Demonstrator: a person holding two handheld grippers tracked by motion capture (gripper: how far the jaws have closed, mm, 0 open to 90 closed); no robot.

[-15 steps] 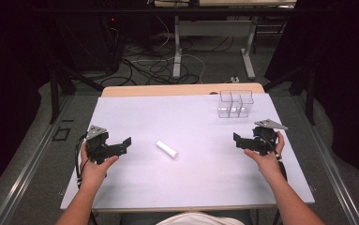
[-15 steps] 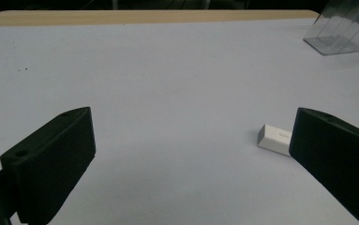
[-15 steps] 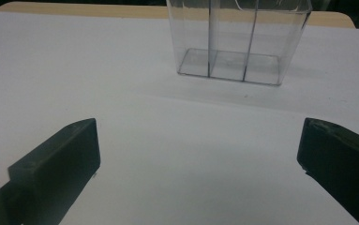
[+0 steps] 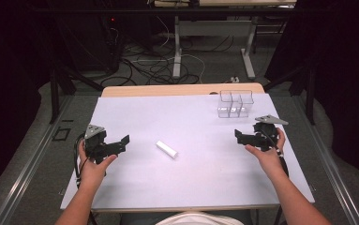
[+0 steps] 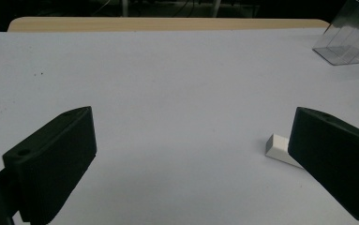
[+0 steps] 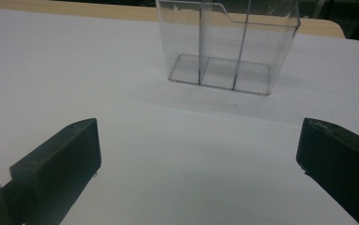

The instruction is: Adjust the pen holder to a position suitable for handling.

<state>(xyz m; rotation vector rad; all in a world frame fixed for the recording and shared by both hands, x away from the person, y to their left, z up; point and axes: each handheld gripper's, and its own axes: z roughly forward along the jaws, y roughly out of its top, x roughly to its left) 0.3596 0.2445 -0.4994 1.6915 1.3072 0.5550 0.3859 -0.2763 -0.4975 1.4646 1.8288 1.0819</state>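
Observation:
A small white block (image 4: 167, 149) lies flat near the middle of the white table (image 4: 191, 178). My left gripper (image 4: 121, 143) rests at the table's left side, open, with nothing between its jaws. In the left gripper view (image 5: 191, 159) the white block (image 5: 280, 149) peeks out from behind the right-hand jaw. My right gripper (image 4: 241, 137) sits at the right side, open and empty (image 6: 196, 168). A clear plastic holder with three compartments (image 4: 235, 104) stands upright at the far right; in the right gripper view the clear holder (image 6: 228, 44) stands ahead of the jaws.
The table's wooden far edge (image 4: 182, 90) shows beyond the white surface. Past it, cables (image 4: 153, 65) and desk legs (image 4: 177, 51) stand on the floor. A person's forearms (image 4: 280, 187) come in from the near edge.

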